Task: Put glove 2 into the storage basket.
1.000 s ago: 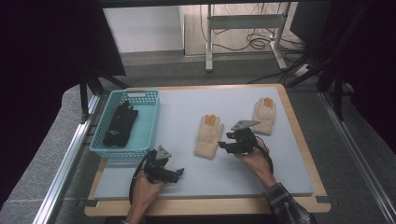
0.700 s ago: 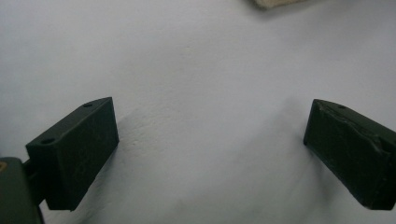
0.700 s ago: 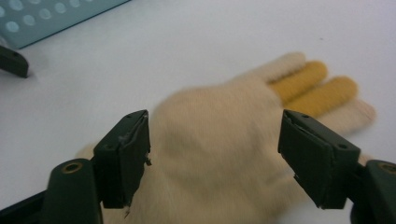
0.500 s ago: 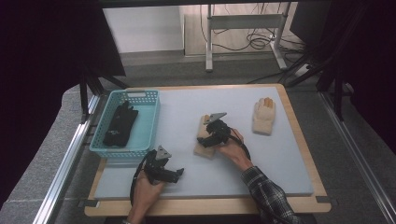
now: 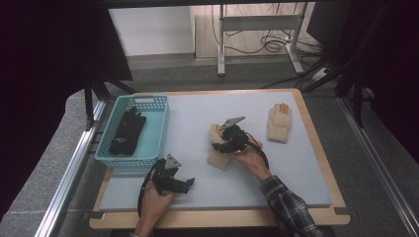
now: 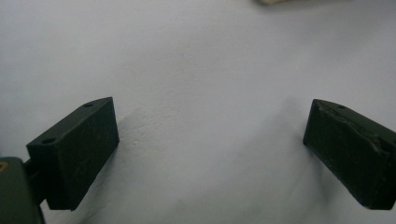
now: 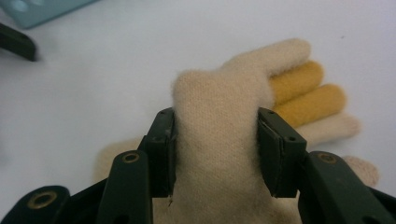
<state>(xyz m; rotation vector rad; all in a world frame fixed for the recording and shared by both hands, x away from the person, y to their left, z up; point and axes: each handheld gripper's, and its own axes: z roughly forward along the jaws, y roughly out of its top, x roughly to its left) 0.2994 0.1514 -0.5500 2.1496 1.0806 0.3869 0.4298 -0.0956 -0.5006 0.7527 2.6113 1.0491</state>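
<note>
Right gripper clamped on the near cream glove: a bunched fold of knit pinched between the two jaws, pads pressing its sides, after a closing motion just now. Beyond the jaw tips, the glove's cream and mustard-yellow fingers spread flat on the desk, pointing away and to the right of the jaws. Down behind the jaws, the rest of the glove spilling out on both sides. Far to the upper left of these jaws, a corner of the teal basket and a dark blurred piece beside it, too unclear to name.

From the high view, the same right gripper sitting on top of that glove near the middle of the desk, gripped by the right hand in a plaid sleeve.

Left gripper with jaws standing wide apart, nothing between them but bare white desk surface. Far ahead of the jaws, at the top edge, a sliver of cream fabric. In the high view, left gripper low at the front of the desk, held in the left hand, jaws pointing toward the right gripper's side, well apart from the glove.

Second cream glove lying flat, well off to the right of the right jaws. Teal basket well off to their left, with a black glove lying inside.
</note>
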